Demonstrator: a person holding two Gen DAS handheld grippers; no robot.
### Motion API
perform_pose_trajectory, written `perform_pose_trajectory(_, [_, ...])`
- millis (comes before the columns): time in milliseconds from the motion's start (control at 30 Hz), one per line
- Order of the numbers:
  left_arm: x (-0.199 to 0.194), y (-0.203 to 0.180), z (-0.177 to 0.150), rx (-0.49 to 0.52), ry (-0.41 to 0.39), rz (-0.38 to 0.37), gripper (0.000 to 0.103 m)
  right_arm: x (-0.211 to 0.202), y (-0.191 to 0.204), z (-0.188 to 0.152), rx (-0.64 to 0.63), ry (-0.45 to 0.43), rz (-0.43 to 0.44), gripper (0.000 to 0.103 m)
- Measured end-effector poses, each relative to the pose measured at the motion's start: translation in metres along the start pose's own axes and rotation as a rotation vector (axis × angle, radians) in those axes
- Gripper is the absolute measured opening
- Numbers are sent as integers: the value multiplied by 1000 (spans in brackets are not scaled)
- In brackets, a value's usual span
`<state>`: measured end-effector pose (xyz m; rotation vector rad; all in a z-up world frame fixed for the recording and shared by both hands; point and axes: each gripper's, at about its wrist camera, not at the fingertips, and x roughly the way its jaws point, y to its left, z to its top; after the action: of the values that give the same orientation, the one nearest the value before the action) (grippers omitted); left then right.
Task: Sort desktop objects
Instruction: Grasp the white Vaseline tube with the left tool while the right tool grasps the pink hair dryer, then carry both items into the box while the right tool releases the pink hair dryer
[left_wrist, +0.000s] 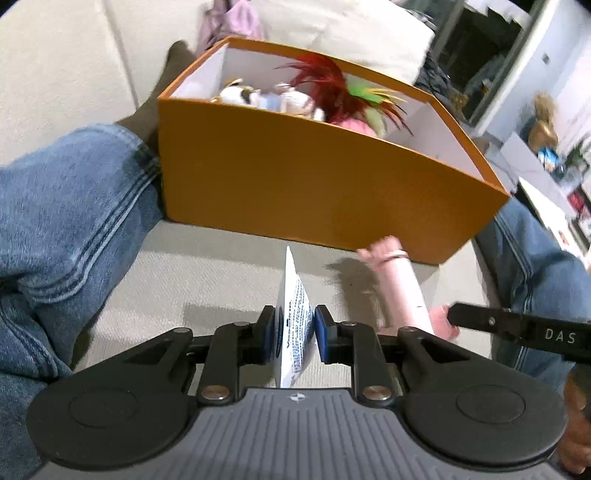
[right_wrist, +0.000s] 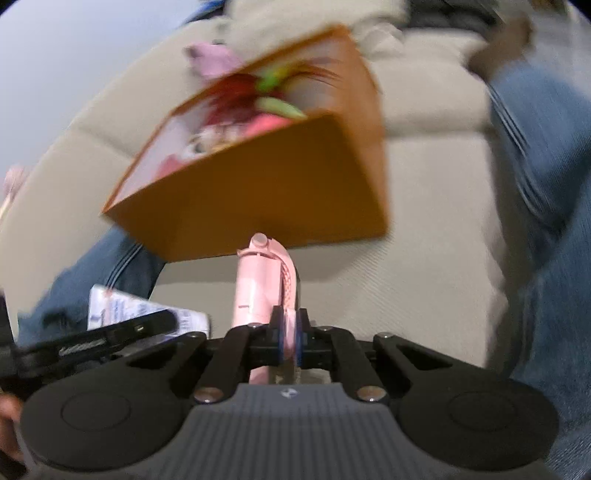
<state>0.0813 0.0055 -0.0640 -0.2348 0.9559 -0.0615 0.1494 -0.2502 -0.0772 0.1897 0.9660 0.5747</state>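
Clamped on a pink tube (right_wrist: 264, 284), the right gripper (right_wrist: 290, 341) holds its long axis aimed at the orange box (right_wrist: 266, 184) just ahead. Beside it, the left gripper (left_wrist: 295, 328) pinches a white packet (left_wrist: 293, 314) edge-up, equally near the box.

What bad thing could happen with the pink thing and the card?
The right gripper pinches only a thin part of the pink thing, so it might swing or slip out. The left gripper holds the card by its edge; it could bend or twist. The box is already stuffed, so things may not sit well.
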Motion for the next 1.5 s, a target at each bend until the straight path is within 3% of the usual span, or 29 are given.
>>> perform_pose_trajectory(167, [2, -5, -2, 33, 4, -4, 25, 9, 31, -8, -206, -37, -71, 9])
perform_pose_trajectory(233, [2, -2, -3, 19, 3, -11, 25, 17, 32, -11, -206, 0, -47, 10])
perform_pose_trajectory(500, [-2, 0, -3, 9, -5, -25, 25, 12, 28, -22, -212, -25, -62, 10])
perform_pose_trajectory(700, [-19, -3, 6, 17, -27, -51, 25, -8, 37, -12, -227, -61, -60, 6])
perform_pose_trajectory(867, [-40, -10, 23, 34, -55, -108, 25, -37, 39, 13, -194, -99, -15, 6])
perform_pose_trajectory(1067, [-69, -16, 64, 59, -154, -174, 25, -75, 47, 63, -178, -199, -2, 6])
perform_pose_trajectory(1233, [-77, -24, 109, 77, -238, -175, 25, -68, 55, 115, -162, -261, -100, 6])
perform_pose_trajectory(1333, [-69, -26, 130, 80, -244, -182, 25, -42, 48, 149, -101, -227, -154, 6])
perform_pose_trajectory(1500, [-44, -28, 150, 88, -210, -181, 25, 10, 41, 177, -114, -154, -308, 6])
